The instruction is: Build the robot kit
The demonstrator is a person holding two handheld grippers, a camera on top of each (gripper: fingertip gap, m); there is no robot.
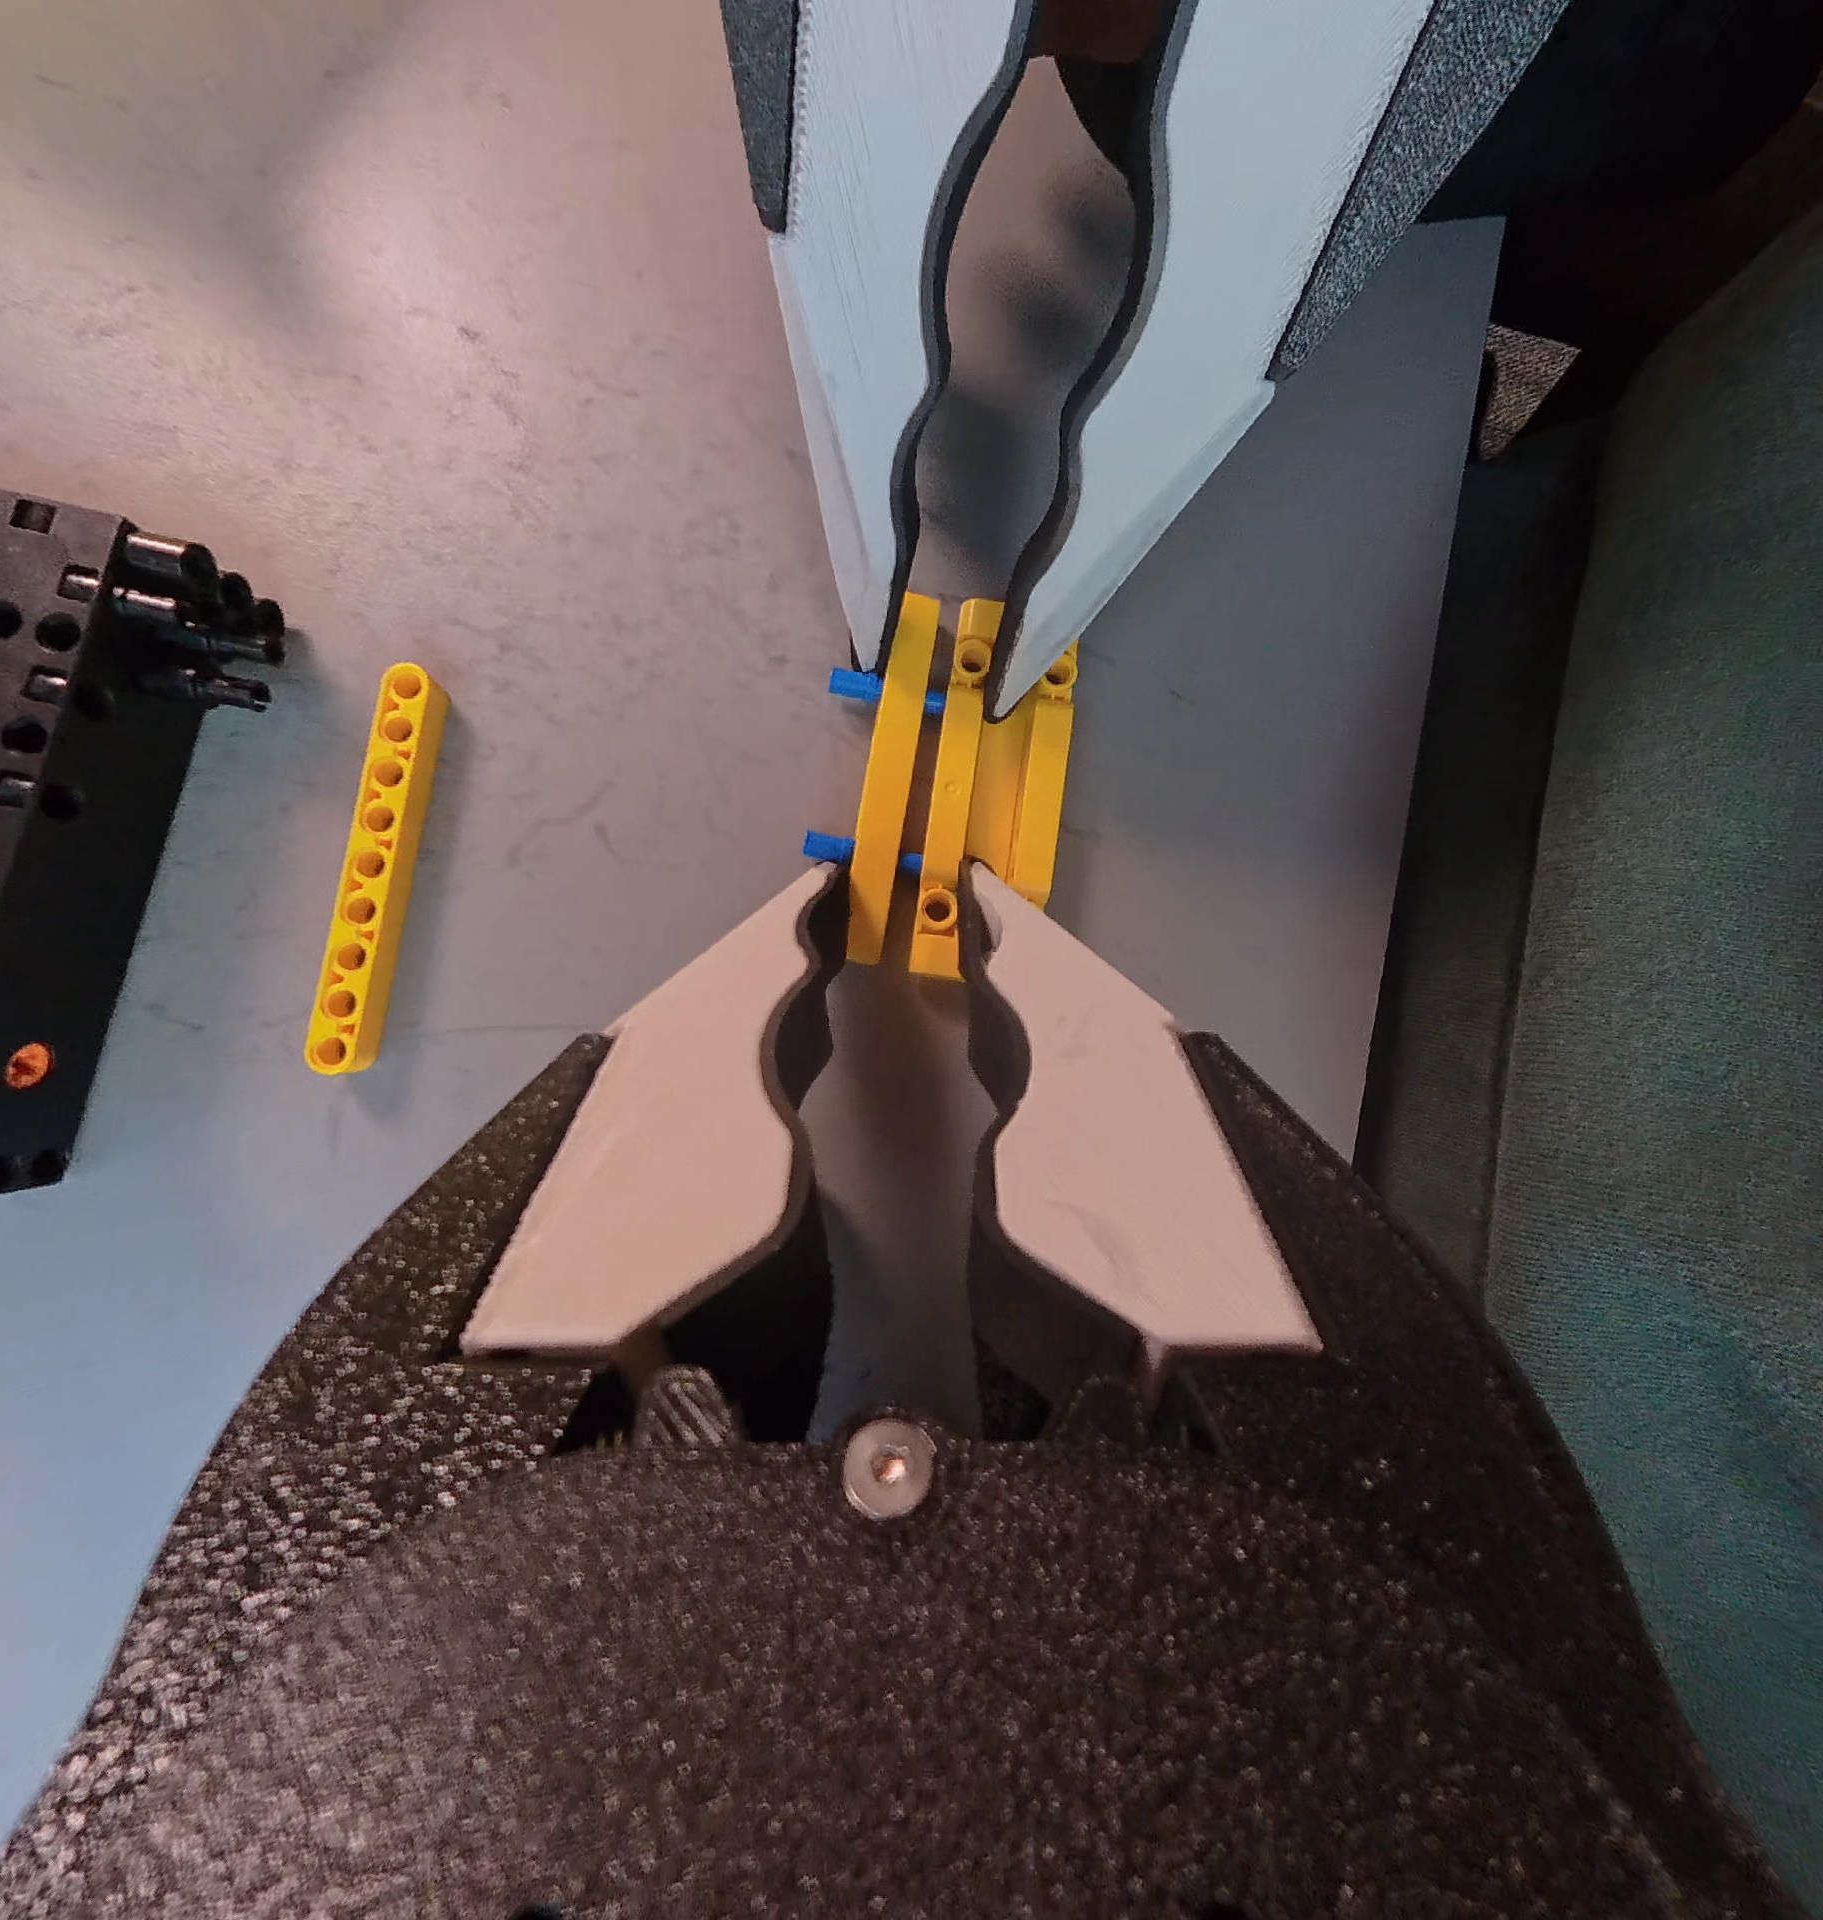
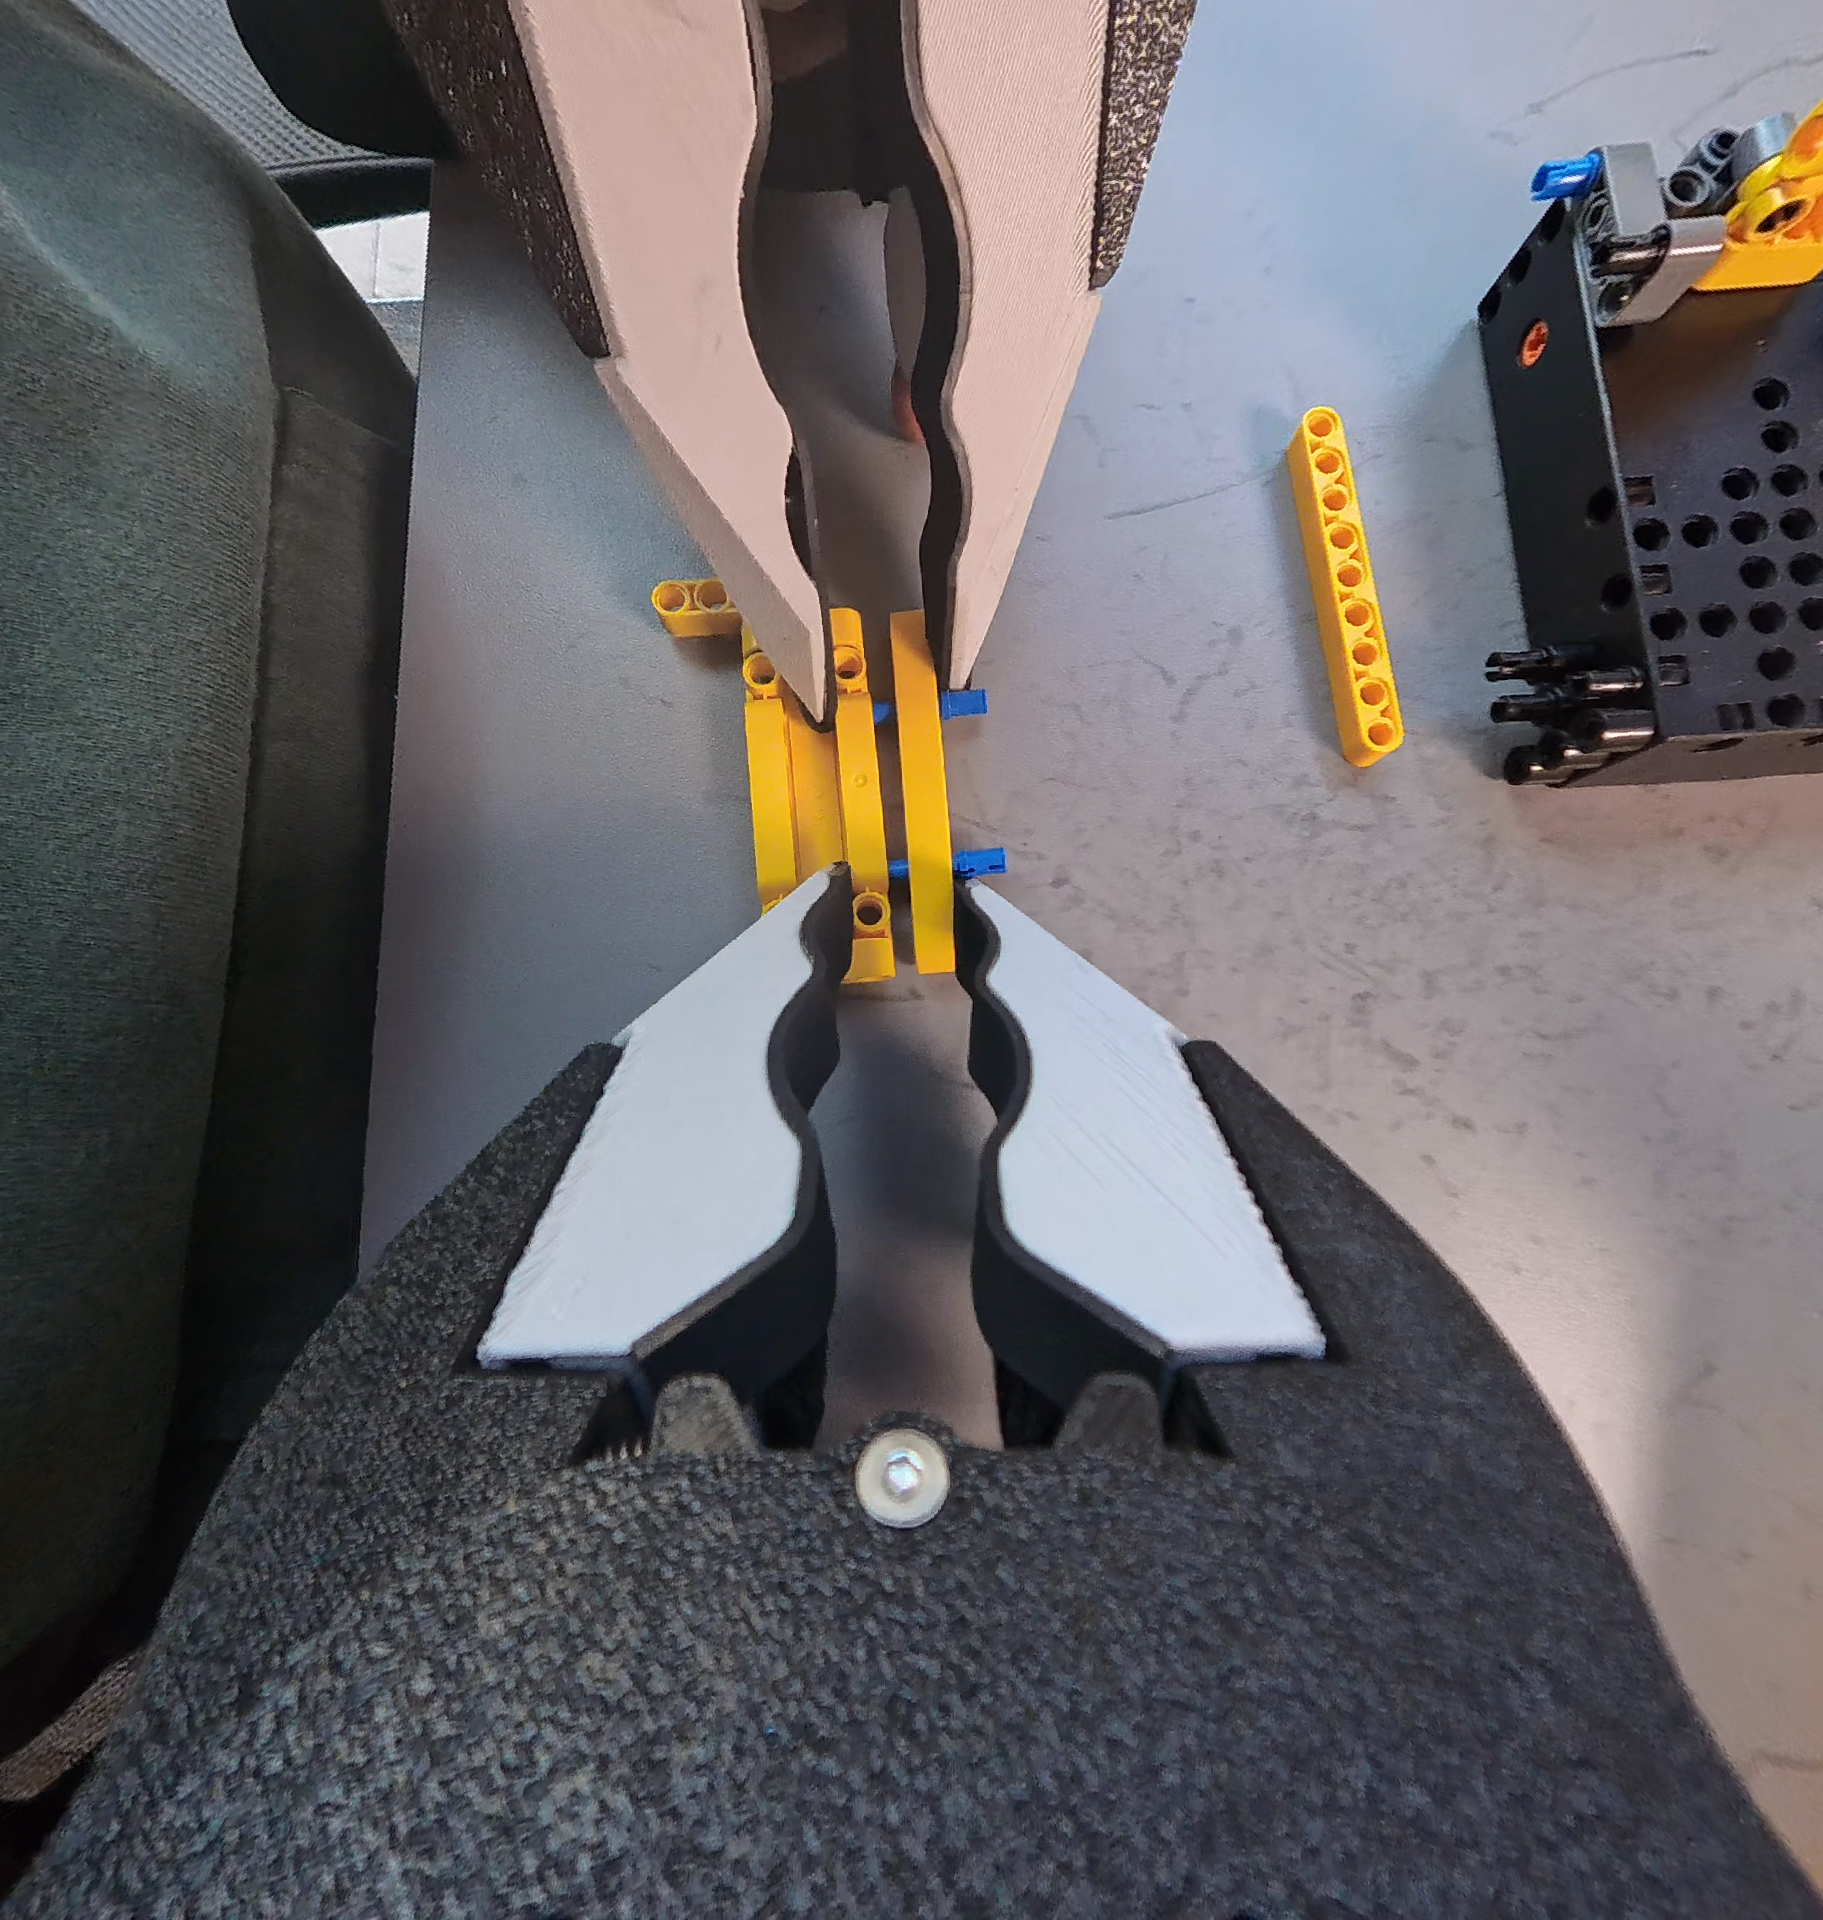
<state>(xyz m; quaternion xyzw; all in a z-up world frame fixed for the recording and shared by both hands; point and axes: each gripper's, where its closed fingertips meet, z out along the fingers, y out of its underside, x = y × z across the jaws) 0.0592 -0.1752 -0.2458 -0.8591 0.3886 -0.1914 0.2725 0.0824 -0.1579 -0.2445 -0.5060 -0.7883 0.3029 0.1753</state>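
A yellow beam assembly (image 1: pixel 954 790) lies on the grey table near its edge; it also shows in the right wrist view (image 2: pixel 850 790). A single yellow beam (image 1: pixel 891 769) sits on two blue pins (image 1: pixel 850 681) with a small gap to the yellow frame. My left gripper (image 1: pixel 905 894) is shut on the near end of the assembly, one finger on the beam and one on the frame. My right gripper (image 2: pixel 899 894) grips the opposite end the same way. Each gripper faces the other: the right one (image 1: pixel 933 686) and the left one (image 2: pixel 886 691).
A loose yellow beam with holes (image 1: pixel 377 868) (image 2: pixel 1345 587) lies beside the assembly. A black perforated block (image 1: pixel 34 831) (image 2: pixel 1696 540) with black pins (image 2: pixel 1561 717) stands beyond it. A green upholstered seat (image 1: pixel 1665 935) (image 2: pixel 107 831) borders the table edge. Left and right tips are no more than a few centimetres apart.
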